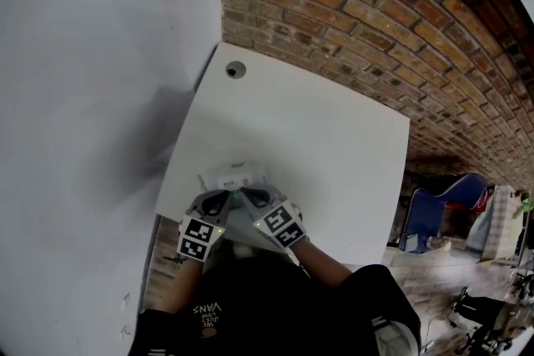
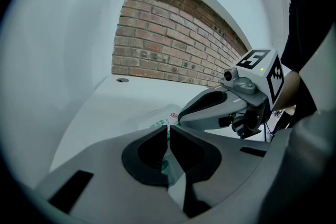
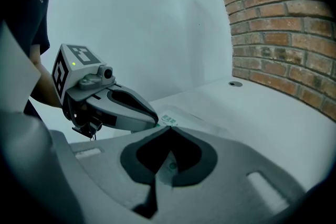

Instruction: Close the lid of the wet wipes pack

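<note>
The white wet wipes pack (image 1: 234, 177) with green print lies flat on the white table (image 1: 334, 146), near its front edge. Both grippers come at it from the near side, tips close together above its near edge. In the left gripper view my left gripper (image 2: 169, 131) has its jaws together, with the pack (image 2: 157, 121) just beyond and below the tips. My right gripper (image 3: 169, 129) also has its jaws meeting at the tips over the pack (image 3: 184, 116). Whether either tip touches the pack is hidden. The lid is hidden by the jaws.
A round cable hole (image 1: 235, 69) sits at the table's far left corner. A brick wall (image 1: 375, 21) runs behind the table and a white wall (image 1: 92, 54) along its left. Blue chairs (image 1: 434, 217) stand off to the right on the floor.
</note>
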### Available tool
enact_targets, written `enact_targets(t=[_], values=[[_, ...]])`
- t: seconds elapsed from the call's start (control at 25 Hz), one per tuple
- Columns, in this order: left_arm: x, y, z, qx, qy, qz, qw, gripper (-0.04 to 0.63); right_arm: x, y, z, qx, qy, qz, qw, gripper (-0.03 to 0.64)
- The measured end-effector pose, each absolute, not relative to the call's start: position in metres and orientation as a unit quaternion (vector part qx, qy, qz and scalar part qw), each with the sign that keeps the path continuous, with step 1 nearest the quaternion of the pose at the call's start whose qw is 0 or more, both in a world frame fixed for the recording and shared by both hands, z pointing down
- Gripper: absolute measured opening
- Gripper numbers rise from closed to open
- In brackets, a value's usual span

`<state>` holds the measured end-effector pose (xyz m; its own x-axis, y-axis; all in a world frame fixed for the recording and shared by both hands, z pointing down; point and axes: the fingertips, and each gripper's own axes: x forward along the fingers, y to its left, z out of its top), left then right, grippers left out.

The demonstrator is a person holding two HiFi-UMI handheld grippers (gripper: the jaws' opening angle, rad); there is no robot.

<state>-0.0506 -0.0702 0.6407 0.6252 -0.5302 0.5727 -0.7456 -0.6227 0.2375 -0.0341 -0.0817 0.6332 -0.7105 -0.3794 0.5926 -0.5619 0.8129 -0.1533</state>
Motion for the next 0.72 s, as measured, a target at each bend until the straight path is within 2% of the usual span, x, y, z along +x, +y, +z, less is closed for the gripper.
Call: enact_targets(t=[0.72], values=[[-0.049, -0.073, 0.649, 0.859, -0.366, 0.252, 0.254, 0.015, -0.036, -0.083, 0.645, 0.253, -0.899, 0.143, 0.326, -0.002]])
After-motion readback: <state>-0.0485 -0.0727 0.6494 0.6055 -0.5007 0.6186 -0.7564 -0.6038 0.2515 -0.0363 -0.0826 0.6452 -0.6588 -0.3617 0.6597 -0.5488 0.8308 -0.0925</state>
